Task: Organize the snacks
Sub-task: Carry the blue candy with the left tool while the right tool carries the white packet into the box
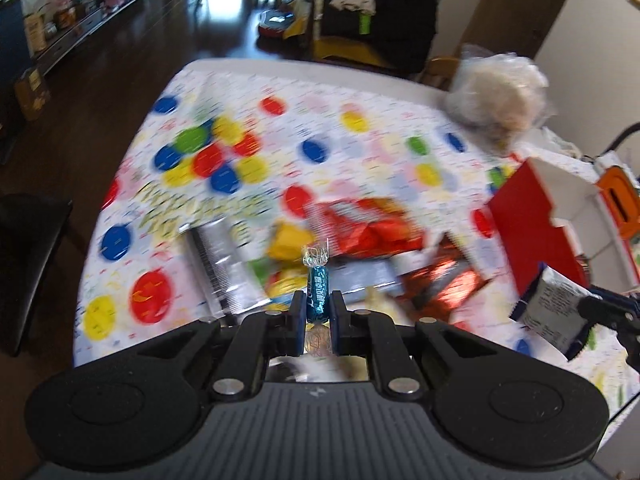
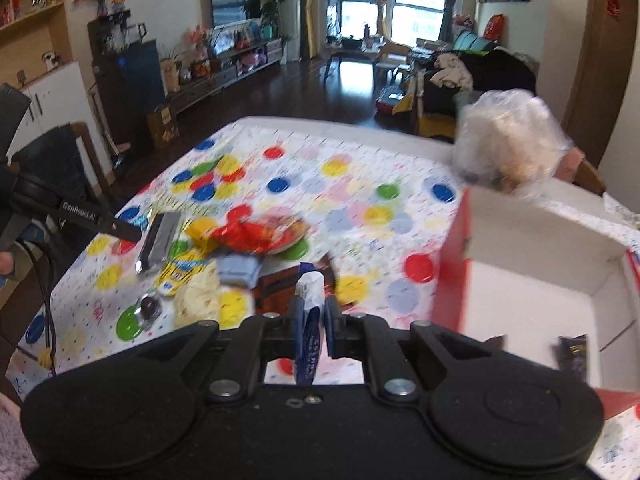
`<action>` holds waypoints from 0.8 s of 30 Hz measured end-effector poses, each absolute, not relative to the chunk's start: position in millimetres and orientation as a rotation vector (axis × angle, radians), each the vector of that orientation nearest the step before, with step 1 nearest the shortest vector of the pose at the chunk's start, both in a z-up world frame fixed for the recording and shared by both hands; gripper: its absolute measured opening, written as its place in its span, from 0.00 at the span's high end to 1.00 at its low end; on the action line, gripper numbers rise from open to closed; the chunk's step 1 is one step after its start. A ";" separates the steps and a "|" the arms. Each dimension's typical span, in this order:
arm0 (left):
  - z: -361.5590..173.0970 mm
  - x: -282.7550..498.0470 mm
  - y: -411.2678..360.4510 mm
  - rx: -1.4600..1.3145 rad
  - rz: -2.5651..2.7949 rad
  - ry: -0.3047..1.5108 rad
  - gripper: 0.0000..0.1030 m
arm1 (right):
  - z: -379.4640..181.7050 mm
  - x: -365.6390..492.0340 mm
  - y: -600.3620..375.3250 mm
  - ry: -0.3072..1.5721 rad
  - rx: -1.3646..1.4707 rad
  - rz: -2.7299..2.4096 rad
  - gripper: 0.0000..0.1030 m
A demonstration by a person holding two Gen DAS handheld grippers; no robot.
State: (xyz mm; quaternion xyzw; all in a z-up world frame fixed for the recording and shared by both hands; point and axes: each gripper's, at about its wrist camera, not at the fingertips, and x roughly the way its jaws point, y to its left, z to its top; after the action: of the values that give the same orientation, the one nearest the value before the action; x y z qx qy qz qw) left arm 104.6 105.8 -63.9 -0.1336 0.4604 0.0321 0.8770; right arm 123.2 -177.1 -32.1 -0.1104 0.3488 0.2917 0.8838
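Blue candy (image 1: 317, 295) in my left gripper (image 1: 317, 307), white packet (image 2: 309, 322) in my right gripper (image 2: 314, 314).
Both jaws clamped on their snacks, held above the polka-dot surface (image 1: 360, 152). Loose snack pile (image 2: 240, 252) lies mid-surface; red box (image 2: 532, 280) sits open at right, two dark wrappers (image 2: 572, 354) inside.

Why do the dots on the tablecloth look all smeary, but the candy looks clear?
Left wrist view: the blue candy rides pinched in the left tongs, so it stays sharp while the tablecloth smears with motion blur. Right wrist view: the same smear, with the white-and-blue packet in the right tongs somewhat clearer, and the far room fairly sharp.
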 end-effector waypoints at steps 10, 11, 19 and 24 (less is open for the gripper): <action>-19.3 149.9 7.0 -0.217 -0.051 0.898 0.89 | -0.8 161.1 -255.2 0.630 -0.172 0.525 0.92; -16.4 155.3 -4.9 -0.205 -0.064 0.894 0.89 | 0.0 165.9 -264.0 0.624 -0.167 0.512 0.92; -15.4 195.1 -98.3 -0.120 -0.152 0.912 0.89 | -10.9 202.5 -334.2 0.638 -0.130 0.409 0.92; -27.0 217.3 -146.1 -0.082 -0.195 0.957 0.89 | -28.5 222.4 -372.7 0.680 -0.111 0.353 0.92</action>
State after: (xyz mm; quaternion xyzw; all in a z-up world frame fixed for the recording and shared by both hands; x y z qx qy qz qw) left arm 217.3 -146.1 -27.0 -0.0395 0.4595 -0.0936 0.8823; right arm 222.4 -372.7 -28.5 -0.0540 0.3315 0.1719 0.9261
